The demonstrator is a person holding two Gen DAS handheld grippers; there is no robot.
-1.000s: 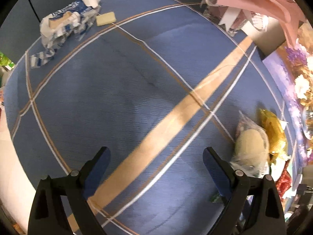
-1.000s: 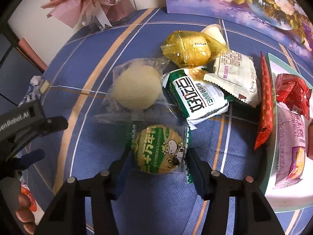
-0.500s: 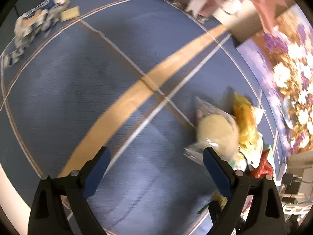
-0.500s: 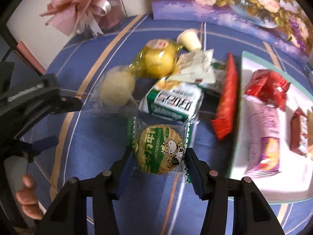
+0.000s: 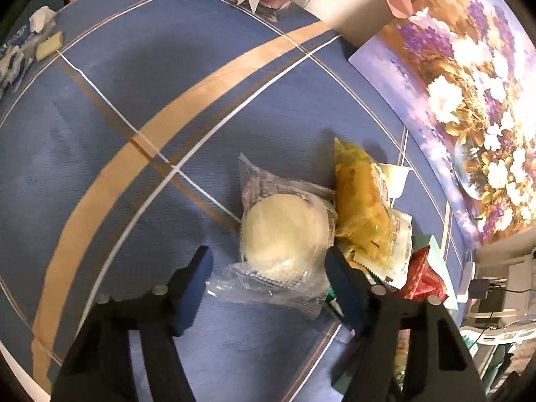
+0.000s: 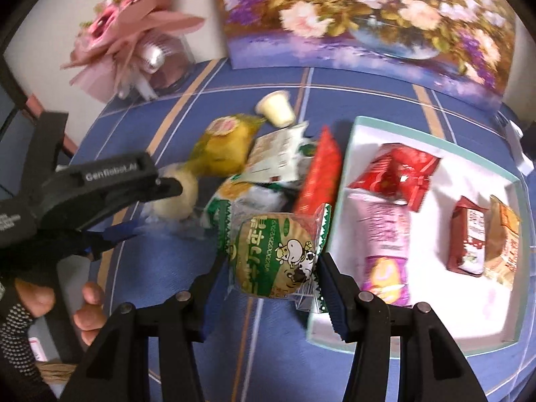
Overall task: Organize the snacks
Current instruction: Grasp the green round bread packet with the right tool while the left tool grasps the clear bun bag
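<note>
**Green bun in the right grip, left jaws closing around the pale bun**

The right hand-held gripper (image 6: 268, 271) is holding the green bun (image 6: 273, 258), a round snack in a green cow-print wrapper, with both pads pressing on its sides. The bun is hanging above the blue bench (image 6: 187, 268), just beside the near left corner of the tray (image 6: 482, 331).

The white tray with its teal rim is lying toward the bench's right edge and is carrying a red pack (image 6: 395, 177), a pink pack (image 6: 385, 234), a maroon pack (image 6: 467, 234) and an orange pack (image 6: 506, 238).

The left hand-held gripper (image 5: 268, 264) is closing its jaws around the pale bun (image 5: 284, 234), which is lying in a clear wrapper on the bench. The wrapper is sitting between the pads; the right pad is at the wrapper's edge, while the left pad is standing apart from it.

The snack pile is lying at the middle of the bench: a yellow pack (image 5: 361, 201) touching the pale bun, a white sachet (image 5: 400, 241), a green-and-white pack (image 6: 227, 204), a long red pack (image 6: 321, 174) along the tray's left rim, and a small cup (image 6: 276, 109) toward the far edge.

A flower painting (image 6: 368, 16) is leaning at the far edge, a pink bouquet (image 6: 134, 33) is standing at the far left corner, and a crumpled blue-and-white wrapper (image 5: 13, 57) is lying at the left edge.
</note>
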